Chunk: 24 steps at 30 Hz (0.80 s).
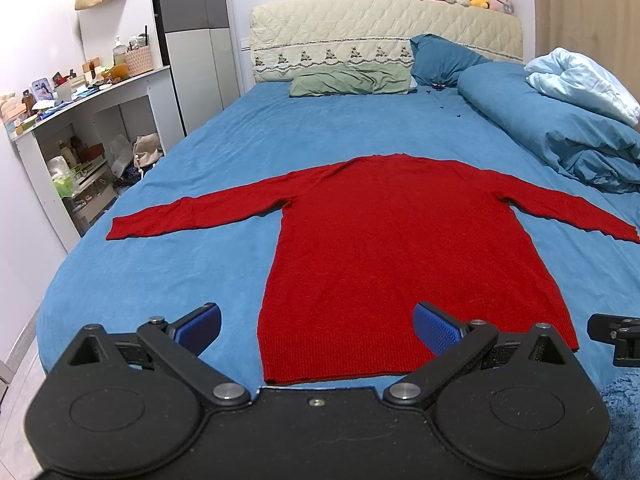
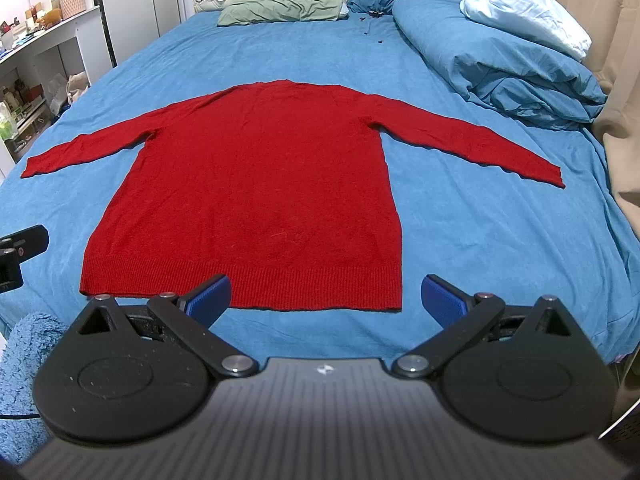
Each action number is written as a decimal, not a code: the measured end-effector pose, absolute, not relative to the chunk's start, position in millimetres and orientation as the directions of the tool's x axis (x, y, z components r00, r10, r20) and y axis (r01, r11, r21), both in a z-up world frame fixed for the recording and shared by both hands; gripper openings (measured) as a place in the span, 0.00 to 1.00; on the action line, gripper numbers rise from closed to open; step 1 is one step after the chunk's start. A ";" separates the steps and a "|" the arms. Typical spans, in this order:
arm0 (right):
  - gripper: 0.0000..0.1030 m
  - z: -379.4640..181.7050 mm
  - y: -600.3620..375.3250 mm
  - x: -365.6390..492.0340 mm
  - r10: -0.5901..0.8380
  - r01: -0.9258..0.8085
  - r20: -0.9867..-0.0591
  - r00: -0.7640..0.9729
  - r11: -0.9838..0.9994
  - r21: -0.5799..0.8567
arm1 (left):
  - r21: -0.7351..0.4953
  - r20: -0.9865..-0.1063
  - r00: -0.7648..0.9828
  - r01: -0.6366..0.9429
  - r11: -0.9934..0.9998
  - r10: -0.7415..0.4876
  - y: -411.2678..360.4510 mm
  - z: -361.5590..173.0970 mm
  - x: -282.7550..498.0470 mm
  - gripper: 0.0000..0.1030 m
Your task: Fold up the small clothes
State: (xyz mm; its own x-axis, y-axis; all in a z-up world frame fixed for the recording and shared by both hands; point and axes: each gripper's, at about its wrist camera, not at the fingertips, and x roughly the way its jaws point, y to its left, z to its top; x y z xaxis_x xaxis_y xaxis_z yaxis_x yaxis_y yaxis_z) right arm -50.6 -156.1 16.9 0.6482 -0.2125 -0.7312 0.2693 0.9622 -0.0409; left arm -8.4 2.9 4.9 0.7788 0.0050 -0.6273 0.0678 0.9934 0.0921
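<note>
A red long-sleeved sweater [image 1: 400, 240] lies flat on the blue bed sheet [image 1: 168, 264], sleeves spread to both sides, ribbed hem nearest me. It also shows in the right wrist view [image 2: 256, 184]. My left gripper [image 1: 316, 328] is open and empty, hovering just short of the hem, over its left part. My right gripper [image 2: 326, 300] is open and empty, hovering at the hem's right corner. Part of the right gripper [image 1: 616, 334] shows at the right edge of the left wrist view, and the left gripper [image 2: 18, 256] at the left edge of the right wrist view.
A rolled blue duvet [image 2: 500, 56] with a pale blue blanket [image 2: 524, 8] lies along the bed's right side. A green pillow [image 1: 352, 80] and blue pillow [image 1: 444, 60] lie at the headboard. A cluttered white shelf unit [image 1: 72, 132] stands left of the bed. A beige curtain [image 2: 616, 80] hangs on the right.
</note>
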 end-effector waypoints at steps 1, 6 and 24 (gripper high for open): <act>1.00 17.6 -155.5 -50.4 -0.212 0.269 -0.731 0.648 0.962 -0.040 | 0.092 -0.627 0.779 0.066 0.994 0.006 2.9 5.1 -8.4 1.00; 1.00 20.1 -152.9 -47.7 -0.208 0.264 -0.727 0.655 0.964 -0.038 | 0.092 -0.627 0.779 0.055 0.994 0.015 1.4 7.9 -7.7 1.00; 1.00 50.8 -347.1 21.1 -0.365 0.532 -0.618 0.696 0.841 0.102 | 0.069 -0.495 0.845 0.268 0.961 -0.200 -129.9 94.5 171.7 1.00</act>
State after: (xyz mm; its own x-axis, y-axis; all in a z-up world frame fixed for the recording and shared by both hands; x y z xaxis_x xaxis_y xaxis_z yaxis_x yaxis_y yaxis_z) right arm 21.1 -347.1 50.8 0.6961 -0.3655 -0.6179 0.5317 0.8408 0.1017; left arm 171.7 -129.9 94.5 0.8455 -0.2001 -0.4951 0.2676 0.9611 0.0685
